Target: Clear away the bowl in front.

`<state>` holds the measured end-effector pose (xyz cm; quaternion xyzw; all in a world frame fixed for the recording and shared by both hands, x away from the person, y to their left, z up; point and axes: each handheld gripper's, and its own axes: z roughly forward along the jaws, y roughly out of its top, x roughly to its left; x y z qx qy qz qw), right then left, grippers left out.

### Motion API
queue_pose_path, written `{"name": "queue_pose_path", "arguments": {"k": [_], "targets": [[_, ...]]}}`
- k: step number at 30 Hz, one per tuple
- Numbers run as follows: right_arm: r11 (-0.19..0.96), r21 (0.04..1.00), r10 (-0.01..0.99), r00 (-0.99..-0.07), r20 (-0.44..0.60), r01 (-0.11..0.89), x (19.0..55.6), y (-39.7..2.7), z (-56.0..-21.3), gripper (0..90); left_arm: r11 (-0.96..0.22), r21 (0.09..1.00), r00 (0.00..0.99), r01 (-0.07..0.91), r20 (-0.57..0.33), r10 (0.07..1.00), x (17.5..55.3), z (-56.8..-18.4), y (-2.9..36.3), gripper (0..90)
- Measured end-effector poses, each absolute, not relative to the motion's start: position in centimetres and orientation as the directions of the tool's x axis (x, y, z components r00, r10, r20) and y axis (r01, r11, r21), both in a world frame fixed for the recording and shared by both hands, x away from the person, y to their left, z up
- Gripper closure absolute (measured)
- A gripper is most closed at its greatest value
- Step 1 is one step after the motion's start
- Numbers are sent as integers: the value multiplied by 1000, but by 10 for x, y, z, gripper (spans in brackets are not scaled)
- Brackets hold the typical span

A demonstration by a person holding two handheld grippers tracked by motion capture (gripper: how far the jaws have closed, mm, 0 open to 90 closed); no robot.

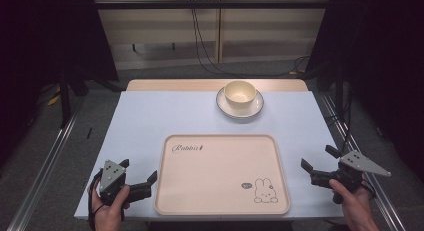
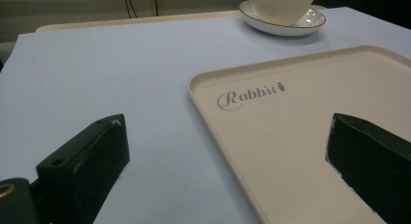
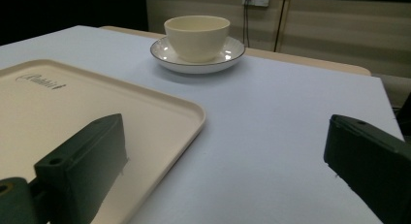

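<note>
Cream tray (image 1: 222, 173) lying flat on the pale blue table (image 1: 150, 116), printed with "Rabbit" at its far left corner and a rabbit drawing at its near right. Beyond it, well apart, cream bowl (image 1: 240, 91) sitting in a white saucer (image 1: 255, 107) near the table's far edge. Left gripper (image 1: 139, 171) released, jaws spread wide with nothing between, just beside the tray's near left corner. Right gripper (image 1: 318, 159) likewise gaping and empty, near the tray's right rim

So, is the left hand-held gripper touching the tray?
Apart. In the high view, a strip of bare table separates the left hand-held gripper from the tray; its jaws stand open with nothing between them.
</note>
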<state>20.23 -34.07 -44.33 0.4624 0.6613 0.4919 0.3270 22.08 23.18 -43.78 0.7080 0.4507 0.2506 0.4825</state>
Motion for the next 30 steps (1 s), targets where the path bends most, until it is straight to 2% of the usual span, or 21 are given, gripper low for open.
{"name": "queue_pose_path", "arguments": {"k": [12,30], "targets": [[104,947,926,-376,19,304,203,-340,-444,15,-135,900,485,414,-92,870,221,-438,232,27],[111,946,915,-402,22,304,202,-339,-443,17,-130,912,514,389,-97,853,237,-434,206,25]]}}
